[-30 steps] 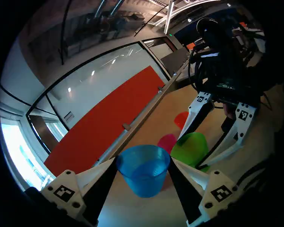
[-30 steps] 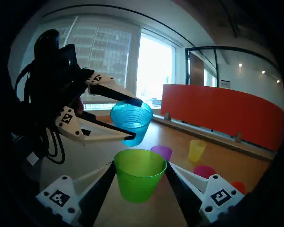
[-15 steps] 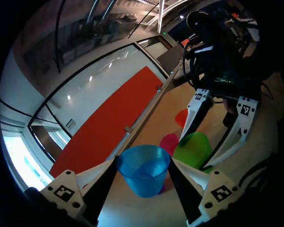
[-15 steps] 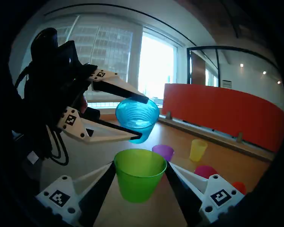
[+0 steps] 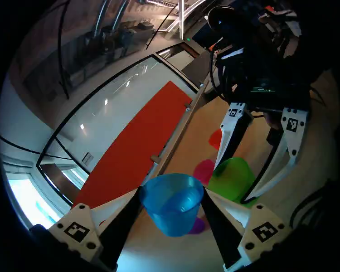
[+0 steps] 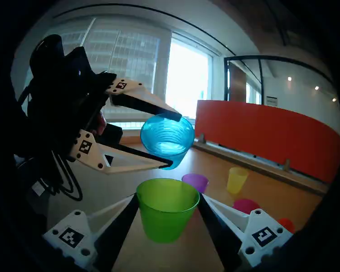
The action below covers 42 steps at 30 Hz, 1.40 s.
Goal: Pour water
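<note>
My left gripper (image 5: 171,196) has tipped the blue cup (image 5: 172,213) further than a moment ago. In the right gripper view its mouth turns more toward the camera, and it has drifted closer above the green cup (image 6: 167,217), the two rims still apart. The water (image 5: 182,203) lies slanted inside, gathered toward the low side. Both of my jaws are narrowed onto cup walls: the left pair presses the blue cup, the right gripper (image 6: 167,199) clamps the green one upright. Behind them on the wooden table (image 6: 269,192) stand a purple cup (image 6: 195,182), a yellow cup (image 6: 235,180), a pink cup (image 6: 245,205) and a red cup (image 6: 285,223) — all well clear of the pour. An orange-red panel (image 6: 269,131) runs along the table's far edge, with a bright window (image 6: 186,81) beyond. Both held cups are translucent, tapered plastic; the blue one is ribbed inside in rings.
</note>
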### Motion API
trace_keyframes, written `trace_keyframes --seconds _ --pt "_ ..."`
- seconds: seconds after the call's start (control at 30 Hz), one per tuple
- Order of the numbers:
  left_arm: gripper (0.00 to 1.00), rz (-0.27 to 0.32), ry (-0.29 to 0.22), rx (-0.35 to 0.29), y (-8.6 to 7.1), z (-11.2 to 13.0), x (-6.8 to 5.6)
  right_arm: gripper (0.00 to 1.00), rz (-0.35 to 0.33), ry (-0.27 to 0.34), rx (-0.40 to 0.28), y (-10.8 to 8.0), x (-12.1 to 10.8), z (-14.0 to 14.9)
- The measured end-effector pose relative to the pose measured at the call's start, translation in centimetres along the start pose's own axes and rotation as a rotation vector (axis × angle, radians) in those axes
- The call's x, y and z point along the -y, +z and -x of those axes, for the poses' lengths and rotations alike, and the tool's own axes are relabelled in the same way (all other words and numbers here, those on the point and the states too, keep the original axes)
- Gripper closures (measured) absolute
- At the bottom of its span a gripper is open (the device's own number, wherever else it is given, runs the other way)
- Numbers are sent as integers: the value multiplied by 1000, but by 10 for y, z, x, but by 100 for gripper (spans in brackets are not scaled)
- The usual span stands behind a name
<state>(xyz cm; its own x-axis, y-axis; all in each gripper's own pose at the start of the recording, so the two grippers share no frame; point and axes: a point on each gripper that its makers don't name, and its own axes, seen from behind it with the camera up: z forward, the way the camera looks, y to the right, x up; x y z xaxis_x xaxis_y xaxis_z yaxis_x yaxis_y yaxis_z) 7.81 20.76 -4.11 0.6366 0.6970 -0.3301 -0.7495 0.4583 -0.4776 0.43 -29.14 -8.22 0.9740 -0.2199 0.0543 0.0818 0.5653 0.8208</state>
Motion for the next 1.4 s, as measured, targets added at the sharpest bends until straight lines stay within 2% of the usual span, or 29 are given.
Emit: trace_keyframes --seconds 0.87,1.17,1.4 --pt "11 -12 144 -1 4 -7 3 6 3 5 11 2 -3 2" --pt "11 -2 169 -4 4 -9 -1 6 4 7 10 3 -3 1" --pt "11 -4 220 -6 3 -13 -3 6 4 10 11 3 -3 2"
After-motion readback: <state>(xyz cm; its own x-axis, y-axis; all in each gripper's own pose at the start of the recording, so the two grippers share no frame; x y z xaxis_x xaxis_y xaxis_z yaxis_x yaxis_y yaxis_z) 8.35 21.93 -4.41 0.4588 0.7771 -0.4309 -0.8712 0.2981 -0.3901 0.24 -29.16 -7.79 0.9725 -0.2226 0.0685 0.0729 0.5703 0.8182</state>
